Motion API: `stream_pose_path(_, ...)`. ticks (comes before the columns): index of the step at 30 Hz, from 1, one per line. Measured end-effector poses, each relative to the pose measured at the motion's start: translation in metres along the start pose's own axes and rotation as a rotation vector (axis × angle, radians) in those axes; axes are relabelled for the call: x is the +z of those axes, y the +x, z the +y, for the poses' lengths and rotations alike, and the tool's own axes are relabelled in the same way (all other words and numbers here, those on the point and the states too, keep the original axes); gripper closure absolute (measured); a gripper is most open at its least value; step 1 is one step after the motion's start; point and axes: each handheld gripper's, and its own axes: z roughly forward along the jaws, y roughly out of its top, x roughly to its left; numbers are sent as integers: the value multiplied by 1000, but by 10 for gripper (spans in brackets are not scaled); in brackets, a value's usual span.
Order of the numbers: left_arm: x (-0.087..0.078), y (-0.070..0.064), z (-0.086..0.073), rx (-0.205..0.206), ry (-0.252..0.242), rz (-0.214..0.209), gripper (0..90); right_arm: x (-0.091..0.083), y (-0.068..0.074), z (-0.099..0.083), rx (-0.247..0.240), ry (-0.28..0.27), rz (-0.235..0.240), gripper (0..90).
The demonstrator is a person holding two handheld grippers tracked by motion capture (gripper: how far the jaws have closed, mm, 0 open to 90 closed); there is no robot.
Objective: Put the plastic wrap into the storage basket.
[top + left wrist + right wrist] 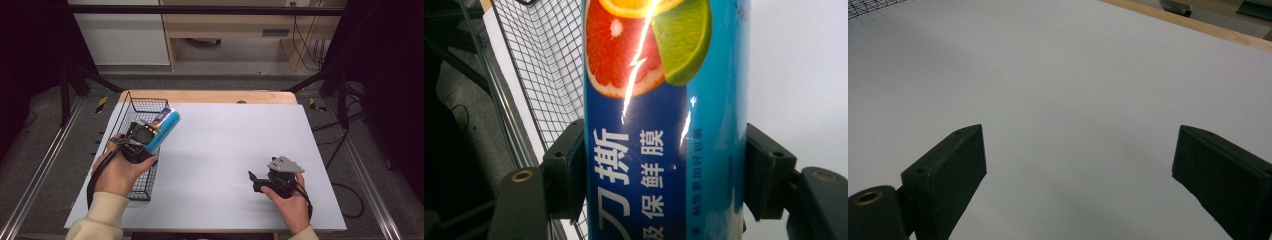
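Cling-film box [666, 125]: a long, glossy blue carton with printed Chinese lettering and a picture of cut citrus, a pink grapefruit slice, an orange piece and a green lime wedge, its shiny face catching a bright streak of light. The left tongs [141, 138] are clamped on it, one matt black jaw pressed flat to each long side. In the high view the box is held off the surface, tilted, its far end sticking up and to the right above the near-right edge of the wire basket [131, 105]. That basket is a black rectangular one of fine square mesh with a thicker rim, standing along the left edge of the table [225, 150], whose top is a smooth, plain white sheet over a pale wooden board. The right tongs [260, 181] rest low over the white surface near the front right, jaws wide apart with bare table between them.
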Motion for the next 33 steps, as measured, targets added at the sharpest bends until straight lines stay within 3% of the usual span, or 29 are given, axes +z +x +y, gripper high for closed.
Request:
stream_pose_path(12, 1, 4, -17, -10, -3, -11, 320, 1, -2, -1, 3, 7, 11, 75)
stream_pose_path(17, 4, 9, -27, -40, 20, -14, 320, 0, -1, -1, 4, 8, 8, 75)
stream_pose_path(33, 16, 22, -40, -100, 34, -26, 320, 1, -1, -1, -2, 15, 18, 77)
